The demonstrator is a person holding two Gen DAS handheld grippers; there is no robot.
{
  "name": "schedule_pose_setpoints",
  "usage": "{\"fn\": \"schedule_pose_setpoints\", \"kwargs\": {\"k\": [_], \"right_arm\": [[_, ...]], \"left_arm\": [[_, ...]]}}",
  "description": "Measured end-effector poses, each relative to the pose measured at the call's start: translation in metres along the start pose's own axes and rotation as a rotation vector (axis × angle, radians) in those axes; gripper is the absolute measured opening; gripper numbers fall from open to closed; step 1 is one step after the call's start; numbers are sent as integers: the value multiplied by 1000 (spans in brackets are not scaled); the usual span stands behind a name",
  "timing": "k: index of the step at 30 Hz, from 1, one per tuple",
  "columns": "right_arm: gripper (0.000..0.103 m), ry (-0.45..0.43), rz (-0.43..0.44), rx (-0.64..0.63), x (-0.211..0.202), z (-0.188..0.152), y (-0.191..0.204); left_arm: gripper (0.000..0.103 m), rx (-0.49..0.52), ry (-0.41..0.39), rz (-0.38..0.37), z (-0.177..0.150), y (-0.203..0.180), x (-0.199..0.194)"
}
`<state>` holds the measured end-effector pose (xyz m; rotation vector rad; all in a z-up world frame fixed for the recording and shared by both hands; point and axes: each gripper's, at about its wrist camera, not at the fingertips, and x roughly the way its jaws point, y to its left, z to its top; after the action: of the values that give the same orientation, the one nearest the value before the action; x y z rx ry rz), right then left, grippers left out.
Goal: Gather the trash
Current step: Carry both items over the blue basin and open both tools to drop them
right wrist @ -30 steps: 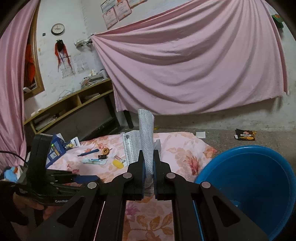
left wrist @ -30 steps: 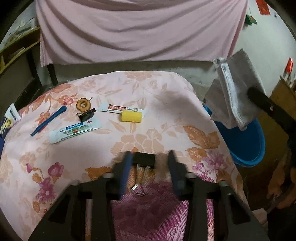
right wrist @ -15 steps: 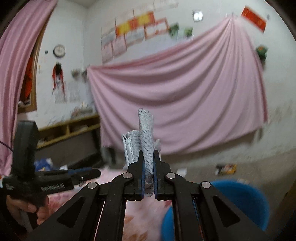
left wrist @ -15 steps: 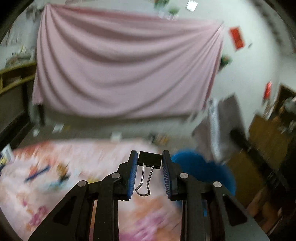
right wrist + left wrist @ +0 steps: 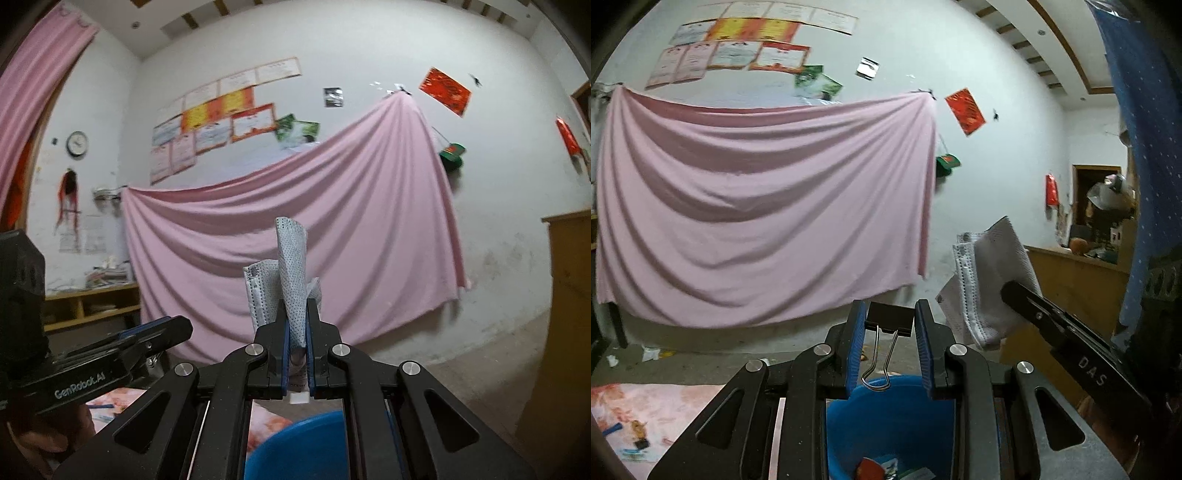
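- Left hand-held gripper (image 5: 890,321) clamps a black metal binder clip (image 5: 889,320) above the round blue plastic bucket (image 5: 886,424), at 6 o'clock.
- Right hand-held gripper (image 5: 296,334) pinches a crumpled pale-blue face mask (image 5: 291,266); releasing off-centre could drop it outside the bucket.

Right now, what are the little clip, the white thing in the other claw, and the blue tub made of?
Binder clip: matte black painted metal body, it seems, with shiny bare wire handles.
Face mask: soft non-woven fabric, judging by its dotted texture, pleats and limp folds.
Bucket: likely plastic, given its smooth, evenly blue, faintly glossy wall.
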<state>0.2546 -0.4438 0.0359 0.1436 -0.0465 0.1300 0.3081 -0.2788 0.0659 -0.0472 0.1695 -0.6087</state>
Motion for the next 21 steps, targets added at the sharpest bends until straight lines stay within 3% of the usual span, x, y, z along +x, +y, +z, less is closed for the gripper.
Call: {"fn": "schedule_pose_setpoints", "kwargs": {"k": [8, 21], "right_arm": [[5, 94, -73, 30, 6, -11, -28], [6, 315, -112, 68, 34, -35, -43]], "left_arm": [[23, 6, 64, -42, -11, -19, 33], [23, -127, 320, -65, -32, -2, 75]]}}
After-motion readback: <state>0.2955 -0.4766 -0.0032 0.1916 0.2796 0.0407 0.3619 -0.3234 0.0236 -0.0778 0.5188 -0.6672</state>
